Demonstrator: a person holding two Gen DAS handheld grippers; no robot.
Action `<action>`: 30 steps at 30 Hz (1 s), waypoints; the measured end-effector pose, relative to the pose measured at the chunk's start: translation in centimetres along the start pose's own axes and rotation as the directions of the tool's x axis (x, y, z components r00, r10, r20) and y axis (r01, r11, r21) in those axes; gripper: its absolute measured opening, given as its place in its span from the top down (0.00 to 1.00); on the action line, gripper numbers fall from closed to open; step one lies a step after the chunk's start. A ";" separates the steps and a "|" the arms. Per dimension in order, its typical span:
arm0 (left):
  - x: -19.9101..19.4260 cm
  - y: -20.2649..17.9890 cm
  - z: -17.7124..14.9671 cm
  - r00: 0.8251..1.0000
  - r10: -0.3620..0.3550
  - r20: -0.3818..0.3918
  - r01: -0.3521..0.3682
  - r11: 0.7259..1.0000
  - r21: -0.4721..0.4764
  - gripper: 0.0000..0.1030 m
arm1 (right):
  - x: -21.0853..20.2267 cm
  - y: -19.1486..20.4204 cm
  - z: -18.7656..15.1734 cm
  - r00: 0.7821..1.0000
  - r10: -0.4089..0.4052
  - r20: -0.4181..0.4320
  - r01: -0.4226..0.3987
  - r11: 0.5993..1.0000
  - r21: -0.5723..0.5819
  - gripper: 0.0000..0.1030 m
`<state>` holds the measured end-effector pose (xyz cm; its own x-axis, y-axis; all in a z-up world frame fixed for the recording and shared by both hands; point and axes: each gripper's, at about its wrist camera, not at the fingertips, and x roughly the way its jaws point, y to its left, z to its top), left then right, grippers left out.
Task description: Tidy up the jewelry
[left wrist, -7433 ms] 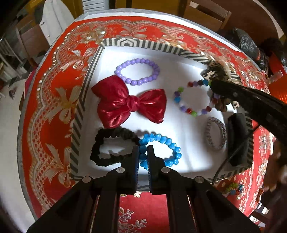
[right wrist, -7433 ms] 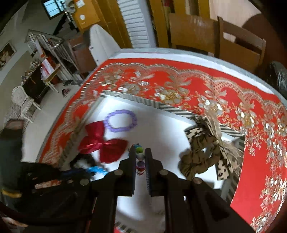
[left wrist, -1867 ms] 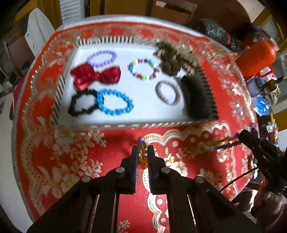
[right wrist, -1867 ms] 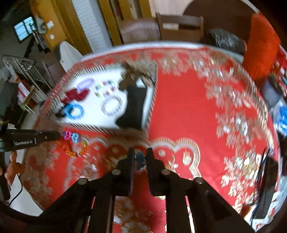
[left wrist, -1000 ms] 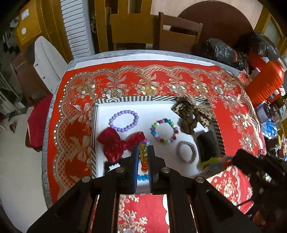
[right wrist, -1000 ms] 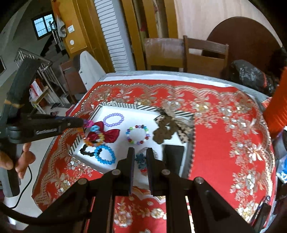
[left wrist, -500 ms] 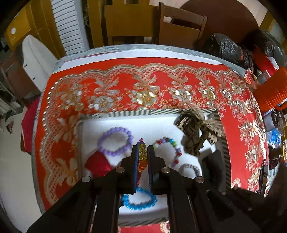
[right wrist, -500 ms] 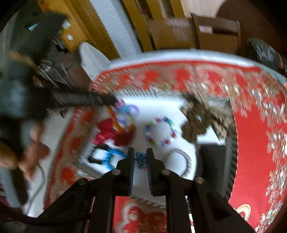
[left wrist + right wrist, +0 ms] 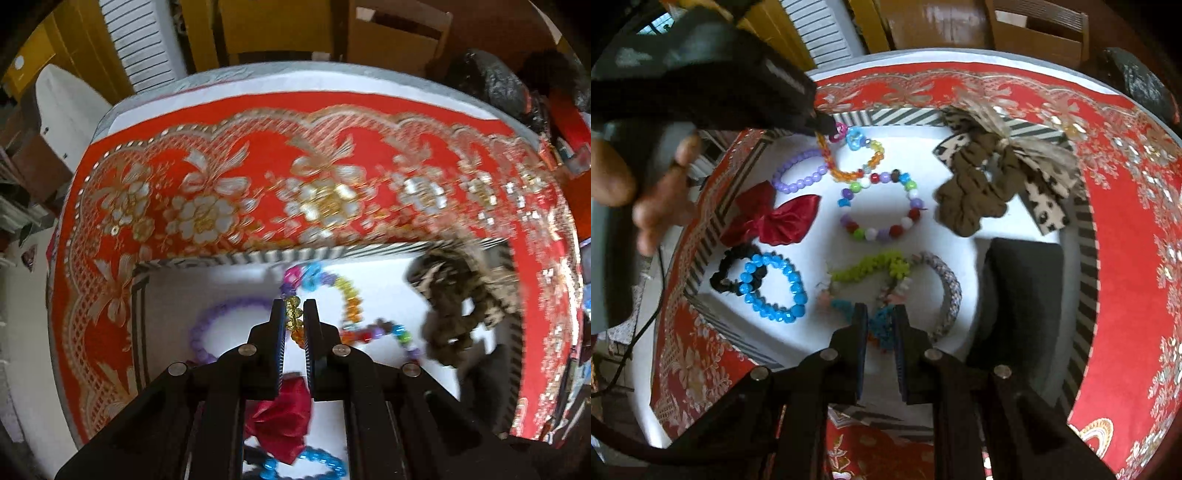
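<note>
My left gripper is shut on a rainbow crystal-bead bracelet and holds it over the far part of the white striped-rim tray. It also shows in the right wrist view, with the bracelet draping onto the tray by the purple bracelet. My right gripper is shut on a green, pink and teal flower-bead bracelet that lies on the tray floor next to the grey woven bangle.
The tray also holds a red bow, a blue bead bracelet, a black scrunchie, a multicolour bead bracelet, a leopard bow scrunchie and a black pad. Red embroidered cloth covers the table.
Both grippers have moved in over the tray and down. The rainbow bracelet now drapes onto the far tray floor and the flower bracelet lies spread on the near floor.
</note>
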<state>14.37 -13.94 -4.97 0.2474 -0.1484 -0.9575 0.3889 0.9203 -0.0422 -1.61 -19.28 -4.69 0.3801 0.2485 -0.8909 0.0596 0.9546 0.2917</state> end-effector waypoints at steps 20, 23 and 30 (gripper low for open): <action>-6.7 1.8 -7.9 0.990 0.088 0.114 -0.080 0.994 -0.067 1.00 | -6.3 -0.9 0.1 0.968 -0.155 0.198 0.140 0.986 0.089 0.52; -8.6 1.8 -9.4 0.983 0.096 0.155 -0.085 0.993 -0.081 1.00 | -7.2 -0.2 -0.1 0.956 -0.188 0.227 0.173 0.981 0.087 0.43; -12.1 1.7 -13.0 0.967 0.118 0.226 -0.101 0.991 -0.087 1.00 | -8.8 2.1 -0.6 0.944 -0.198 0.265 0.181 0.980 0.086 0.39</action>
<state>0.51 -5.87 2.88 0.4858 -0.1168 -0.8662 0.2836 0.9585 0.0298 -5.34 -19.33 3.54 0.5919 0.0020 -0.8060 0.2063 0.9663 0.1539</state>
